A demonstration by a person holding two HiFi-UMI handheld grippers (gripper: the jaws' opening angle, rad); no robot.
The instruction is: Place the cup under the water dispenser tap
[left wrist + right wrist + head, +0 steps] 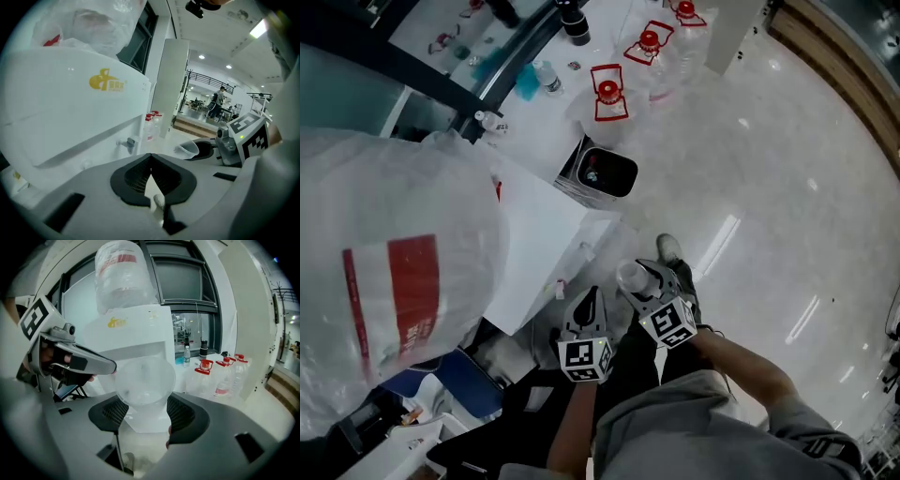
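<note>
The cup [143,380], clear thin plastic, sits between the jaws of our right gripper [146,418], which stand wide and press on its lower body. We judge it light, soft-walled and easily crushed, so we would hold it low on its sides with little force. It is in front of the water dispenser [140,329], not yet under the tap [127,142]. Our left gripper [151,177] has its jaws together, empty.
</note>
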